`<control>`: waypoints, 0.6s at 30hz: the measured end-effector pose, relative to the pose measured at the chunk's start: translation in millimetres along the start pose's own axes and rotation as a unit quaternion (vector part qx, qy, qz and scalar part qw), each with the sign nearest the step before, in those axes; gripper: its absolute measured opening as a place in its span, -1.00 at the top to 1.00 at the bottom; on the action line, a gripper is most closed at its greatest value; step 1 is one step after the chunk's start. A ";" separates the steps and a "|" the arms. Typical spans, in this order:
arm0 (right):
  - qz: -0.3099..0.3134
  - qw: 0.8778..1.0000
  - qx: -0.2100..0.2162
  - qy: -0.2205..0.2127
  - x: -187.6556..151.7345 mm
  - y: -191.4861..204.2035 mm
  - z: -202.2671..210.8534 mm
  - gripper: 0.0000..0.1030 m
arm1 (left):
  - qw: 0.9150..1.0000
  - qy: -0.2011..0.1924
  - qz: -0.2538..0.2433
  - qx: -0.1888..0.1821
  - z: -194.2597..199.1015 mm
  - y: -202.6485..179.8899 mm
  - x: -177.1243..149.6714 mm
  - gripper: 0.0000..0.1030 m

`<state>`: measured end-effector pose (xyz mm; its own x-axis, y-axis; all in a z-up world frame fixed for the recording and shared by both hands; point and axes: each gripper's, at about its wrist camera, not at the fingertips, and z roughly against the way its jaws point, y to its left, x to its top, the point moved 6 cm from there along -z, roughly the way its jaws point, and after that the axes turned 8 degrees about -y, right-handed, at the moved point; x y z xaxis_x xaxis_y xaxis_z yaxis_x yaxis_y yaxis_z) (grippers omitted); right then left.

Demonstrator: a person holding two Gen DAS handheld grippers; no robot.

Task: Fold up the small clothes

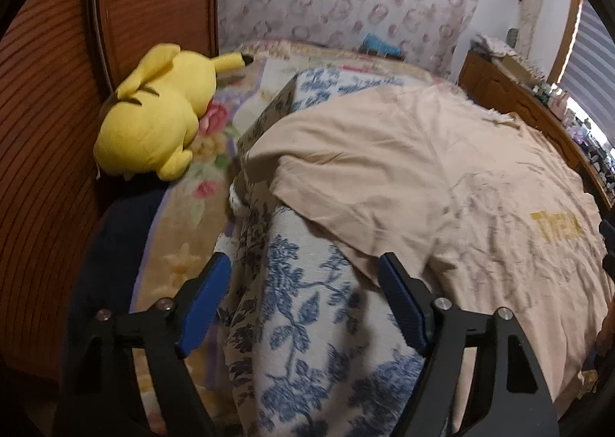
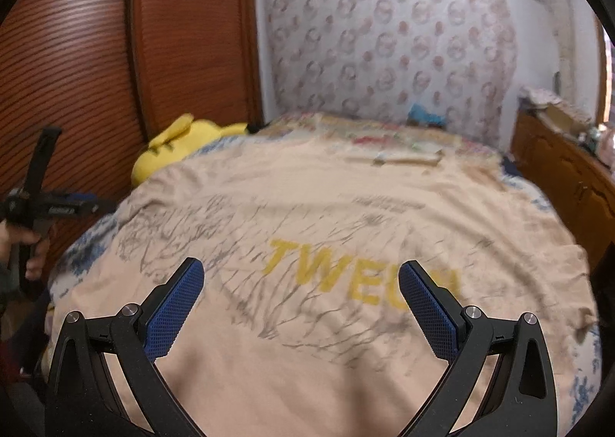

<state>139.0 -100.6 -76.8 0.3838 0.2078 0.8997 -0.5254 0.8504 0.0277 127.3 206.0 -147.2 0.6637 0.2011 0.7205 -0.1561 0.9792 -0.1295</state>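
A beige T-shirt (image 2: pixel 307 214) lies spread flat, with yellow lettering and grey line print facing up, over a blue-and-white floral cover (image 1: pixel 307 306) on the bed. The sleeve edge of the T-shirt overhangs the cover on its left side. The left gripper (image 1: pixel 303 268) is positioned at that sleeve edge, jaws apart; one blue pad sits just at the hem of the T-shirt, the other over the floral cover, and nothing is clamped. The right gripper (image 2: pixel 301 275) hangs above the T-shirt's printed lettering, jaws wide apart, holding nothing. Beyond the T-shirt's left edge a yellow plush toy (image 1: pixel 153 114) lies against a ribbed wooden panel (image 1: pixel 50 129). Behind the T-shirt stands a patterned wall (image 2: pixel 384 45); to its right, a wooden cabinet (image 2: pixel 569 175).
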 end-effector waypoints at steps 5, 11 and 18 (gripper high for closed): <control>0.004 0.998 0.040 0.037 -7.7 15.4 -20.8 -1.00 | 1.000 -0.001 -0.013 -0.021 -0.8 -16.0 3.6 -0.27; 0.024 0.996 0.057 0.064 -16.1 32.5 -34.7 -1.00 | 0.998 0.008 -0.013 -0.053 -7.2 -33.0 8.1 -0.27; 0.036 0.994 0.055 0.082 -23.5 36.2 -41.6 -1.00 | 0.999 0.019 -0.013 -0.037 -22.2 -38.4 17.4 0.28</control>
<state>142.5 -54.6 -115.1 0.4561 0.3494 0.8185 -0.6322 0.7745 0.0217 161.1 172.6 -144.8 0.6944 0.1745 0.6981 -0.0842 0.9832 -0.1620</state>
